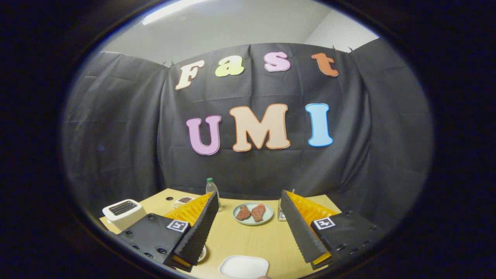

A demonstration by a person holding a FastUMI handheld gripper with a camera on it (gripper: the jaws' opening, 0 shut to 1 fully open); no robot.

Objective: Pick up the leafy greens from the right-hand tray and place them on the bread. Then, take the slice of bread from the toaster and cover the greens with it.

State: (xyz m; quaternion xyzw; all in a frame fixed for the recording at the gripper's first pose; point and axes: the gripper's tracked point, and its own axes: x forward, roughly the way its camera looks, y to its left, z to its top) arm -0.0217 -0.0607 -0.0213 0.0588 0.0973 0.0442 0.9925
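My gripper (249,193) is open and held above a light wooden table (248,240), its two fingers spread wide with nothing between them. A white toaster (124,212) stands on the table's left corner, just outside the left finger; its top slots look dark. A white rounded-square dish (244,266) lies on the table between the finger bases, close below me. A light blue plate (253,214) with two reddish-brown meat pieces sits beyond it, between the fingertips.
A clear bottle with a green cap (211,190) stands behind the left fingertip. Next to it lies a small tray of dark bits (183,200). A small clear object (281,215) peeks out by the right finger. The black cloth wall closes off the back of the table.
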